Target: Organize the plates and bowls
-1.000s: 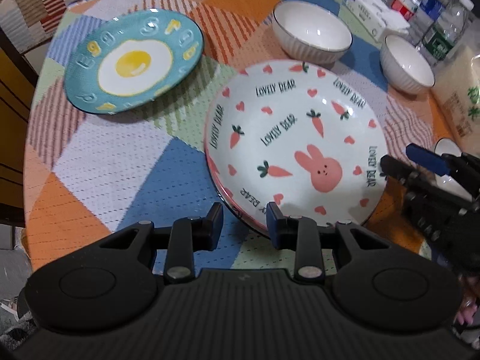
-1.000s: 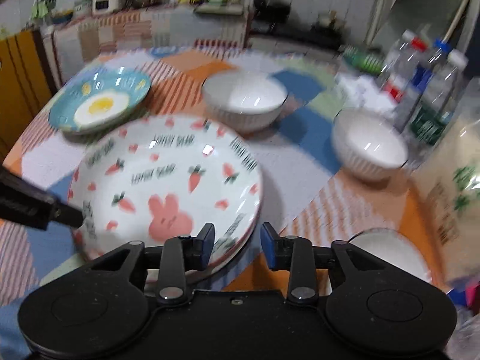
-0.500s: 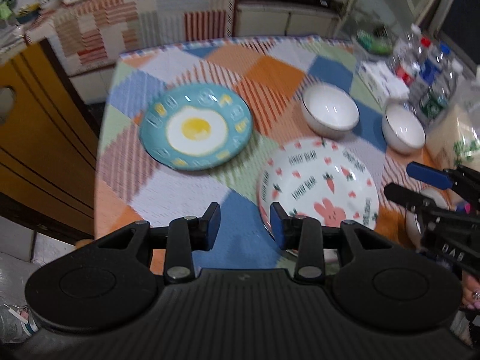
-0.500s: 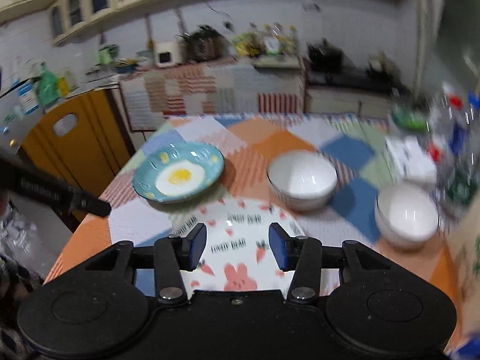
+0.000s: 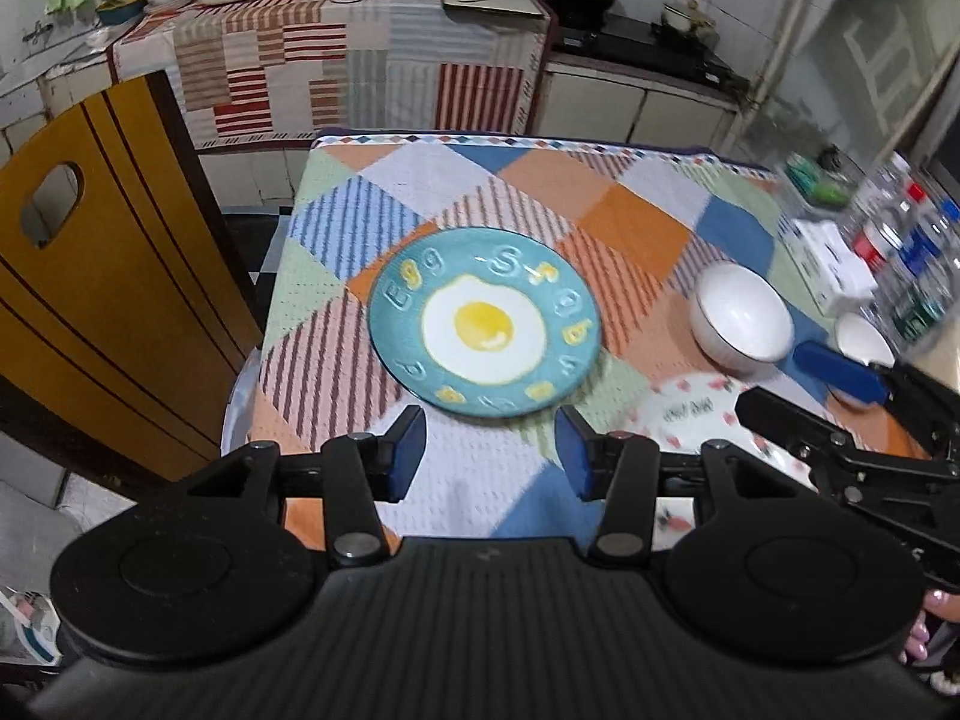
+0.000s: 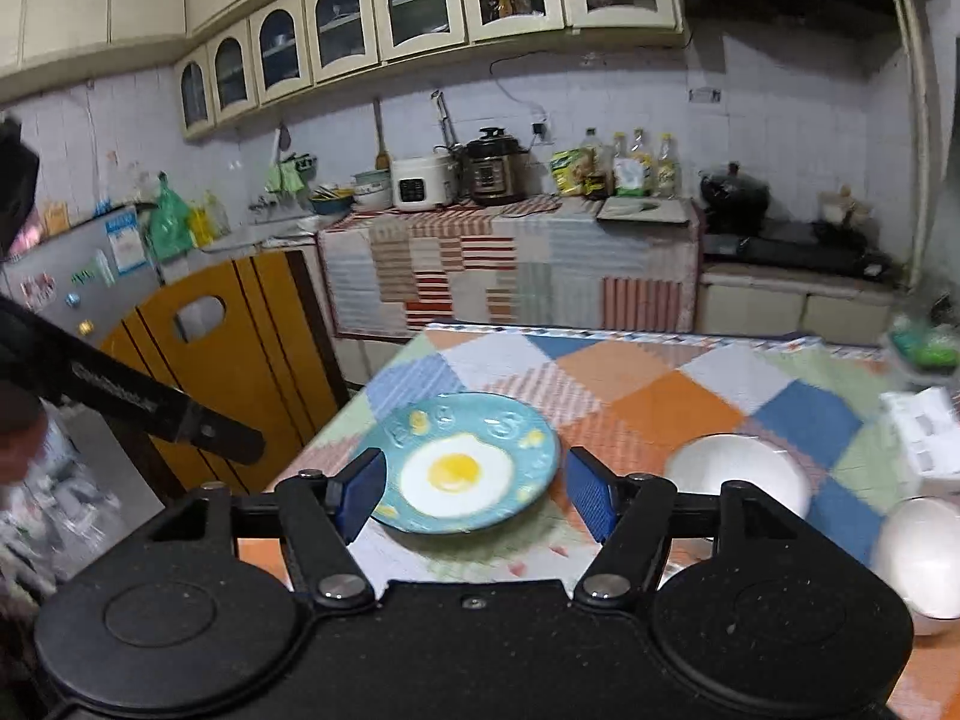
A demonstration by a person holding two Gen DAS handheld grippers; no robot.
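A teal plate with a fried-egg picture (image 5: 485, 324) lies on the patchwork tablecloth; it also shows in the right wrist view (image 6: 459, 468). A white rabbit-and-carrot plate (image 5: 690, 420) lies to its right, partly hidden by my grippers. Two white bowls (image 5: 741, 317) (image 5: 864, 339) stand beyond it, also seen in the right wrist view (image 6: 738, 471) (image 6: 918, 552). My left gripper (image 5: 489, 459) is open and empty, raised above the table's near edge. My right gripper (image 6: 474, 495) is open and empty, raised, with the teal plate seen between its fingers.
Water bottles (image 5: 912, 252) and a white box (image 5: 831, 267) stand at the table's right side. A yellow wooden chair back (image 5: 102, 276) stands left of the table. A kitchen counter with cookers (image 6: 456, 177) runs along the far wall.
Both grippers have risen and drawn back from the rabbit plate and opened wider. The views now take in the teal plate and the kitchen.
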